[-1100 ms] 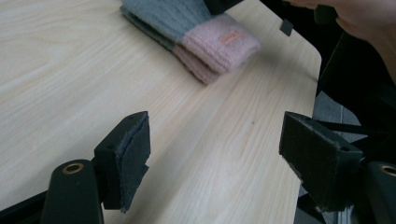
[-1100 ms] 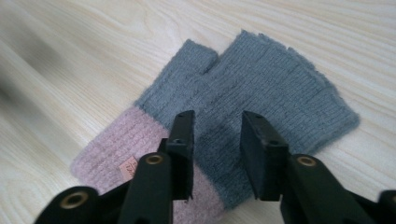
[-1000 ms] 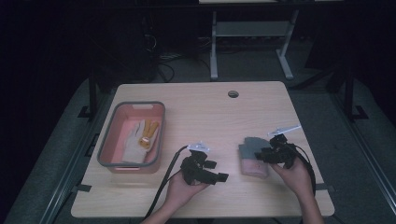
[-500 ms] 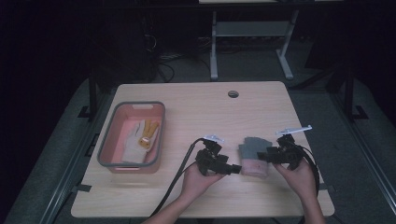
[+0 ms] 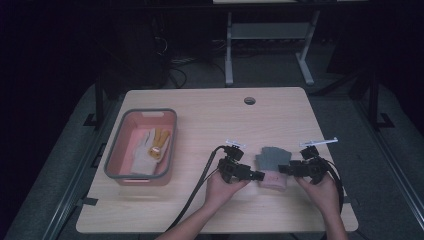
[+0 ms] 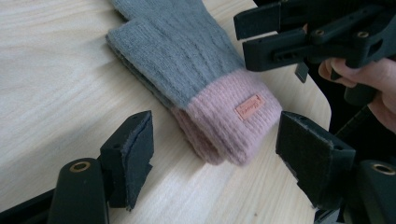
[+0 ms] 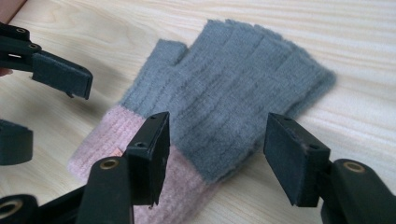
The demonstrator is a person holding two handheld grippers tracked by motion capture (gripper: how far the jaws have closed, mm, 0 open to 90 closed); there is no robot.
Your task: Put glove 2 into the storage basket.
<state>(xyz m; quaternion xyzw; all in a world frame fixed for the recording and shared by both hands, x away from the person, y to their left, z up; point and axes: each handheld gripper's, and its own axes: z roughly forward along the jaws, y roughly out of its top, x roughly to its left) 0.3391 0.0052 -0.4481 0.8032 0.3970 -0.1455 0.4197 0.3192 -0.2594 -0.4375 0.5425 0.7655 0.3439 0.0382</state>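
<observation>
- Two tools now flank the grey-and-pink glove (image 5: 271,167), one on each side. A second ago my left tool (image 5: 256,175) sat well to the left of it, and it has since slid in beside the pink cuff.
- Left tool: pads apart, the cuff (image 6: 233,122) lying between them on the worktop (image 5: 210,120) but not yet pinched.
- Right tool (image 5: 283,169): pads also apart, astride the grey body of the glove (image 7: 233,88), nothing gripped.
- My reading: both are set for a two-sided pick-up, and closing comes next. The cuff looks doubled, so this may be a stacked pair and the grip should take both layers.
- Glove lies flat near the worktop's front edge, right of centre.
- Farther left, the pink bin (image 5: 116,172) holds a pale grey glove (image 5: 141,148) and a tan one (image 5: 160,140), side by side.
</observation>
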